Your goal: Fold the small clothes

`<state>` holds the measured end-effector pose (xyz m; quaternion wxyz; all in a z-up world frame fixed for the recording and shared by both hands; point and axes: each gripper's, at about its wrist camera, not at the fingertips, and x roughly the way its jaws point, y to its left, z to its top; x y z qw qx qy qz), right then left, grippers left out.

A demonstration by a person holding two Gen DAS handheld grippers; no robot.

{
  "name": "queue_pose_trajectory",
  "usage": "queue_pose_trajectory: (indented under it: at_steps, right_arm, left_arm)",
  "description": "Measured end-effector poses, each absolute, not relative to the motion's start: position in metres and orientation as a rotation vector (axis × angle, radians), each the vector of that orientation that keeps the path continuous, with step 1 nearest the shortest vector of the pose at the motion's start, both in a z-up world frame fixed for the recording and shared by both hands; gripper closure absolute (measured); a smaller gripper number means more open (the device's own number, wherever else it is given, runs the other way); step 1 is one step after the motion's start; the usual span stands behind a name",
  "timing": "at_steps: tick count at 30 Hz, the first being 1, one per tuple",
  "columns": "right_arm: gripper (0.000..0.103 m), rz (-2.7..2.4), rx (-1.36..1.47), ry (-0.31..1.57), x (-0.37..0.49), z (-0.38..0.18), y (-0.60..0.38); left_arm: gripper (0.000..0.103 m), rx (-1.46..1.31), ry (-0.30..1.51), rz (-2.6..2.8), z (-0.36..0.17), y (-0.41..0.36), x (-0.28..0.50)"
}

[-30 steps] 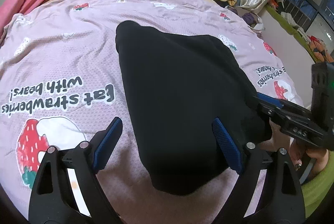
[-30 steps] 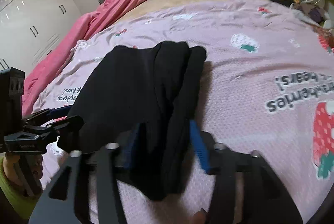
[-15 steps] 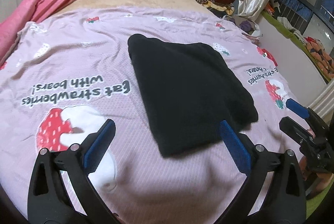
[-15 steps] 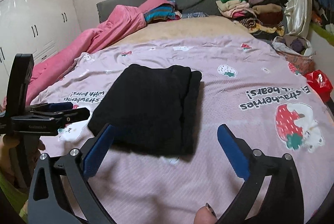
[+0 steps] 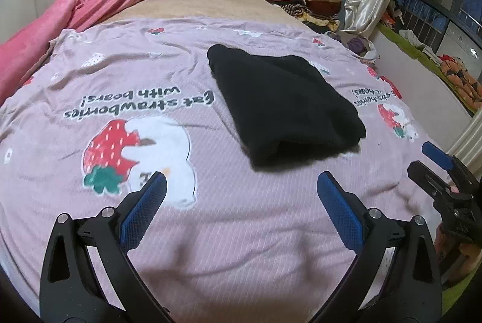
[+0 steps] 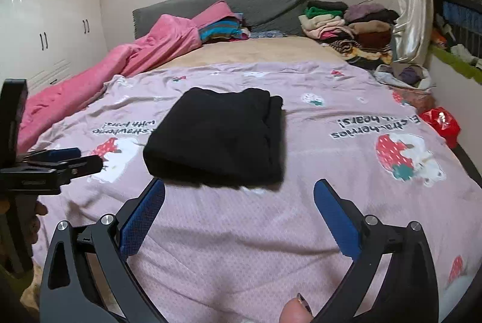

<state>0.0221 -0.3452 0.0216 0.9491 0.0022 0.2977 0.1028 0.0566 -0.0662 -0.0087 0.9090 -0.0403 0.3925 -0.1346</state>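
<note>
The folded black garment (image 5: 283, 103) lies mid-bed on the strawberry-print sheet (image 5: 120, 76), ahead of both grippers, long axis running away; left gripper (image 5: 241, 202) and right gripper (image 6: 239, 205) fingers spread, empty.

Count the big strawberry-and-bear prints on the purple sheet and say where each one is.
2. One strawberry-and-bear print lies right of the folded black garment, one left of it, in the right wrist view. Smaller strawberries dot the sheet; its edges may hide more.
</note>
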Motion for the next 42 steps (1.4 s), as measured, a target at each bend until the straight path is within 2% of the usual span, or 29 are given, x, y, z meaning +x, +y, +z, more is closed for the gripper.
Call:
queue_pose_trajectory:
  at_steps: [18, 23, 42]
  right_arm:
    - [0.004, 0.113, -0.03, 0.6, -0.013, -0.027, -0.33]
    - [0.004, 0.101, -0.019, 0.654, -0.004, -0.038, -0.332]
    - [0.004, 0.099, -0.034, 0.662, -0.004, -0.04, -0.328]
  left_arm:
    - [0.009, -0.062, 0.787, -0.273, -0.045, -0.058, 0.021]
    - [0.009, -0.072, 0.806, -0.262, -0.05, -0.055, 0.024]
    - [0.009, -0.079, 0.811, -0.226, -0.052, -0.051, 0.024]
